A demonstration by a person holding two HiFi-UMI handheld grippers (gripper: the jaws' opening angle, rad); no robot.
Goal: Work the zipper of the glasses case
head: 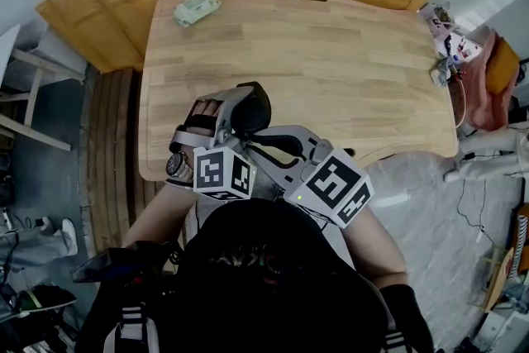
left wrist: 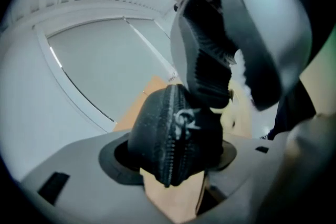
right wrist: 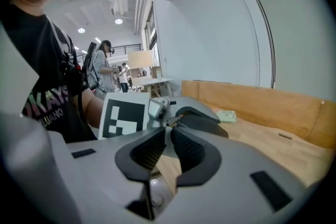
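Pale wood of the table (head: 331,54) is stretching away toward the far wall. At its near edge the left gripper (left wrist: 173,157) is clamping the black glasses case (left wrist: 163,134) between widely spread jaws. The right gripper (right wrist: 169,126) is hovering just beside the zipper pull (left wrist: 185,118), its jaws sitting almost pressed together, with nothing clearly pinched.

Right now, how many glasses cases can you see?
1. The black glasses case is clamped between the jaws of the left gripper, over the table's near side. No other shows, though the person's body hides some tabletop.
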